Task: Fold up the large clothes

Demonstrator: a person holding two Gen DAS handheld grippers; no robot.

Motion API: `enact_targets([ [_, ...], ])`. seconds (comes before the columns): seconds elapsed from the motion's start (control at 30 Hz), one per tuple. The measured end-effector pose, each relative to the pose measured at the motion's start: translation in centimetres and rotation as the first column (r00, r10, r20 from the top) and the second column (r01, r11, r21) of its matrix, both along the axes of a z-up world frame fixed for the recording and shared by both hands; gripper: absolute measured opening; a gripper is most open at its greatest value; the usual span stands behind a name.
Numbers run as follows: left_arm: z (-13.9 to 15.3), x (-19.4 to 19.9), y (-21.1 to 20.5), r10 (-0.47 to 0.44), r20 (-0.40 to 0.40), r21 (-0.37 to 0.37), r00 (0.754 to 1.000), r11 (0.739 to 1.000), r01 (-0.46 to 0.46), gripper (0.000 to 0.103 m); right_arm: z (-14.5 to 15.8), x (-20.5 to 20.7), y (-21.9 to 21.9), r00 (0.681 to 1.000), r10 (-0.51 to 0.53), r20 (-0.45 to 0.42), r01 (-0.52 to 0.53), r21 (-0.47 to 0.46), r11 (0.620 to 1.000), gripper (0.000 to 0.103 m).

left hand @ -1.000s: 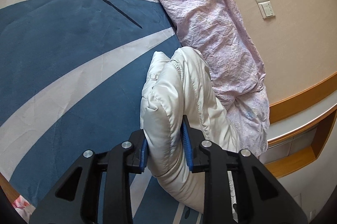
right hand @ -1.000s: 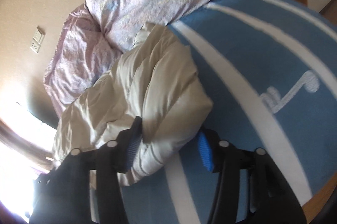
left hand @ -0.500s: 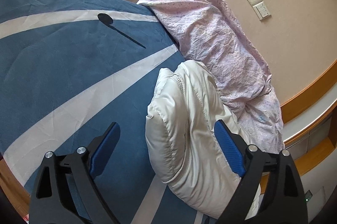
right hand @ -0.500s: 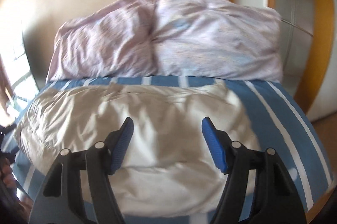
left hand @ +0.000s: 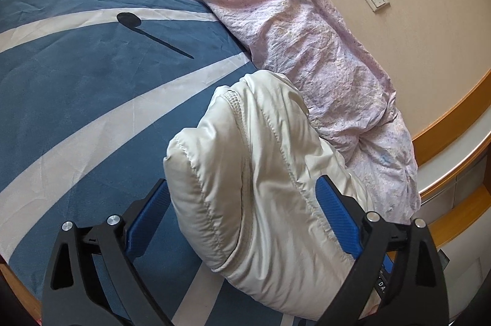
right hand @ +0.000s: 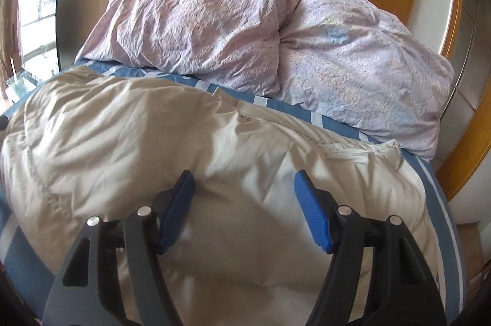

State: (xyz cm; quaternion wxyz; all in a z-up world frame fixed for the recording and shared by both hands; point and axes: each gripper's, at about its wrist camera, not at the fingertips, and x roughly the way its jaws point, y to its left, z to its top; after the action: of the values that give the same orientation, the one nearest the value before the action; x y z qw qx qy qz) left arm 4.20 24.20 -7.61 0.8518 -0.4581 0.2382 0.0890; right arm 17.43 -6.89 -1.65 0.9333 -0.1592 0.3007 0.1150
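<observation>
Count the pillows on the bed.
2. One pillow lies at the head of the bed on the left in the right wrist view; the other pillow lies beside it on the right, touching it. The white jacket might hide more.

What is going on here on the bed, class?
A person with a gripper in each hand is folding a puffy cream jacket on the blue striped bedspread. The left gripper has just opened its jaws, releasing the jacket's folded end. The right gripper hovers open over the jacket beside the pink pillows.
</observation>
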Motion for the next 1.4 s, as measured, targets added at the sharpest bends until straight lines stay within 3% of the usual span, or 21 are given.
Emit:
enact_targets([
  [0.13, -0.3, 0.9, -0.2, -0.015, -0.015, -0.021, 1.000, 1.000, 0.015, 0.095, -1.7, 0.7, 0.6, 0.999, -0.011, -0.045, 0.009, -0.050, 0.999, 0.071],
  [0.33, -0.9, 1.8, -0.2, -0.011, -0.035, -0.047, 0.999, 0.999, 0.010, 0.095, -3.2, 0.8, 2.2, 0.999, -0.021, -0.024, 0.017, -0.157, 0.987, 0.072],
  [0.67, -0.7, 3.0, 0.6, 0.026, -0.040, -0.080, 0.999, 0.996, -0.029, 0.093, -4.5, 0.6, 3.3, 1.000, -0.016, 0.000, 0.016, -0.230, 0.973, 0.072],
  [0.87, 0.5, 3.3, 0.4, 0.047, -0.043, -0.029, 0.998, 0.998, -0.048, 0.059, -4.9, 0.3, 3.7, 1.000, -0.022, 0.020, 0.026, -0.262, 0.965, 0.072],
  [0.93, 1.3, 3.2, 0.2, 0.032, -0.023, -0.008, 0.999, 0.999, -0.032, 0.045, -5.0, 0.3, 3.8, 0.999, -0.024, 0.025, 0.029, -0.269, 0.963, 0.072],
  [1.0, 2.4, 3.1, -0.1, 0.014, 0.009, 0.001, 1.000, 1.000, -0.014, 0.039, -5.1, 0.3, 3.8, 0.999, -0.023, 0.027, 0.030, -0.274, 0.961, 0.072],
  [1.2, 6.2, 2.6, -2.2, -0.045, 0.132, 0.059, 0.990, 0.998, 0.037, 0.033, -5.0, 0.3, 3.9, 0.999, -0.024, 0.027, 0.031, -0.289, 0.957, 0.072],
  [1.4, 11.0, 2.6, -6.2, -0.163, 0.265, 0.177, 0.950, 0.977, 0.119, 0.033, -4.6, 0.8, 3.8, 1.000, -0.004, -0.001, 0.004, -0.297, 0.955, 0.072],
])
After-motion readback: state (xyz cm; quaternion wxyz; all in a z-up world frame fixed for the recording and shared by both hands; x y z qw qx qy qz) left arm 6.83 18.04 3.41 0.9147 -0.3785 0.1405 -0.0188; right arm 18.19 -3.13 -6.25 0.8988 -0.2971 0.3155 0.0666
